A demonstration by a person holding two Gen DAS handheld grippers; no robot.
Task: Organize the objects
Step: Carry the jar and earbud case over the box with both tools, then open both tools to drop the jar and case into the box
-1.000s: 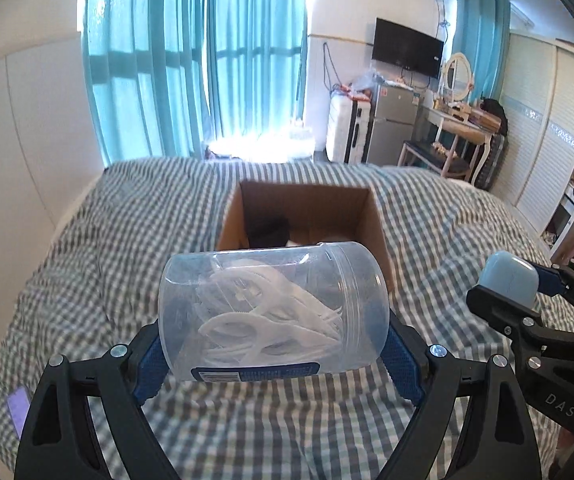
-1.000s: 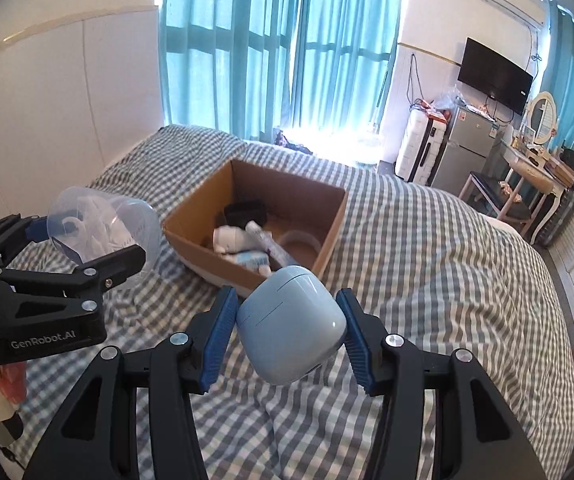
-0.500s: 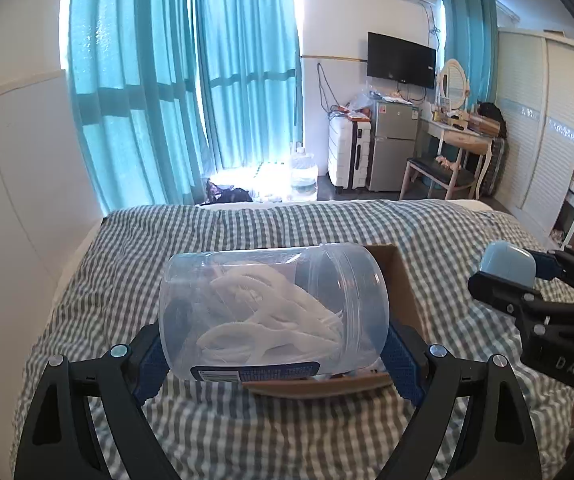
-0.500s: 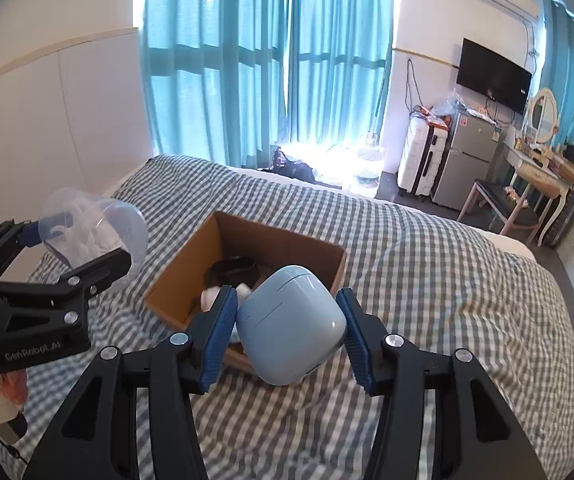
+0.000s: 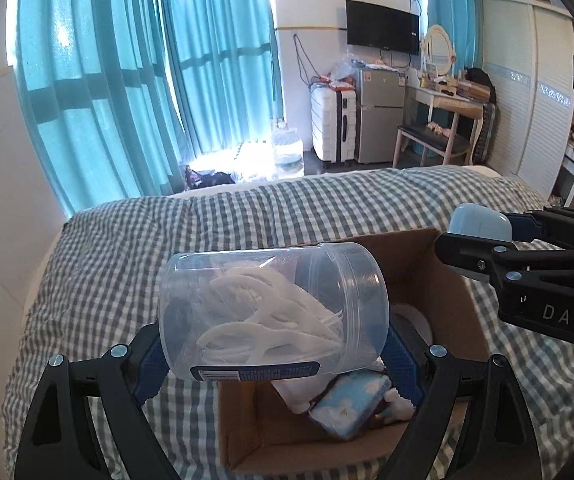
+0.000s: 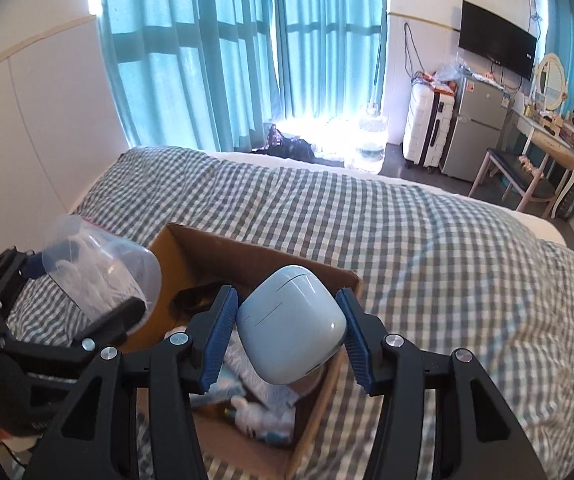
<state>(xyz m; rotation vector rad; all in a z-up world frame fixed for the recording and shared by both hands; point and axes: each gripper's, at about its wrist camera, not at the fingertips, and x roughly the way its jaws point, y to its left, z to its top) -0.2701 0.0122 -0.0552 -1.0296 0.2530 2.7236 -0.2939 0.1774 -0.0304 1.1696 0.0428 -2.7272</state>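
A clear jar (image 5: 273, 312) of white plastic pieces is clamped on its side between the blue pads (image 5: 401, 360) of the left gripper (image 5: 275, 354), its lid end turned to the right. The jar is held in the air over the near left part of an open cardboard box (image 5: 453, 300) that rests on a checked bedspread (image 5: 127, 264). In the right wrist view the same jar (image 6: 101, 280) is seen at the box's left edge.

A pale blue earbud case (image 6: 291, 330) is gripped between the pads (image 6: 219, 340) of the right gripper (image 6: 287, 344), tilted, with its lid seam uppermost. It is held above the box (image 6: 247, 258), over the right side of the opening. In the left wrist view the case (image 5: 481, 224) is seen beyond the box's far right corner, clasped in the right gripper (image 5: 487, 240).

Inside the box a blue cloud-print packet (image 5: 351, 404) and a small white soft toy (image 6: 257, 416) are seen among other items too blurred to name.
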